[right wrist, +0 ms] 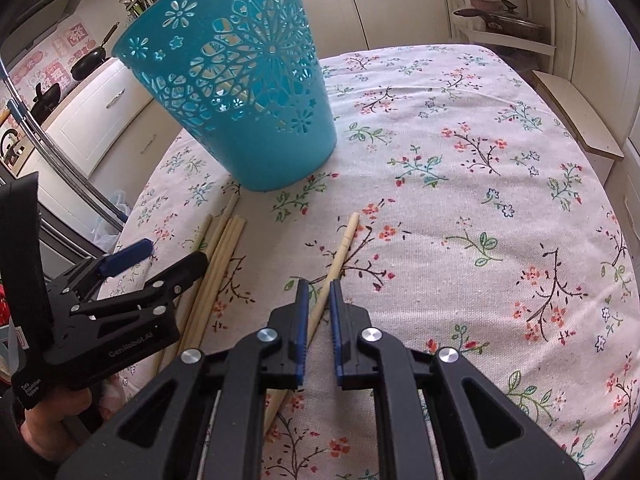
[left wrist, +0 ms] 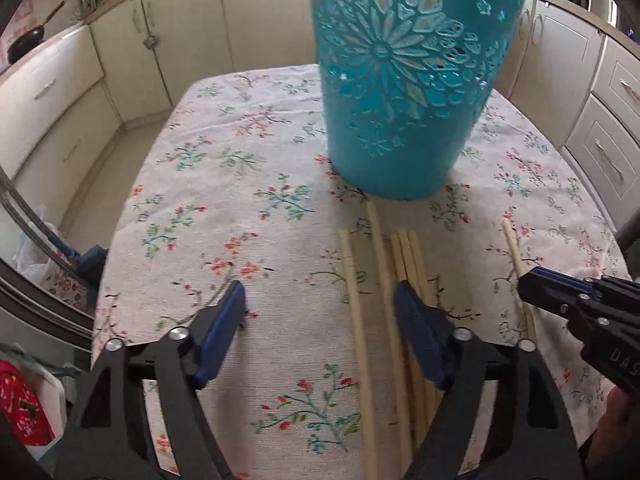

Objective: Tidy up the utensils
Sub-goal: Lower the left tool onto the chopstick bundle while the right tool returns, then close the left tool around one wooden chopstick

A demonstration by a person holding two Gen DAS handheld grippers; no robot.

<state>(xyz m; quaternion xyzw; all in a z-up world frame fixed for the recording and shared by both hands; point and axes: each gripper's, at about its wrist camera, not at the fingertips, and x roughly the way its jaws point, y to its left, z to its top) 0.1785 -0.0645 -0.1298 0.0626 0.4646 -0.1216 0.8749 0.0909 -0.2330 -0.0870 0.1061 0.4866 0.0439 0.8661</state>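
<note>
A teal cut-out basket stands upright on the floral tablecloth. Several pale wooden chopsticks lie side by side in front of it. My left gripper is low over them and open. Two chopsticks lie between its jaws, and its right finger rests over the others. My right gripper is shut on a single chopstick that lies apart to the right, tip toward the basket.
Cream kitchen cabinets ring the table. A black pan sits on the left counter and a shelf with a lidded pan stands at the back right. A wooden bench is beside the table's right edge. A hand holds the left gripper.
</note>
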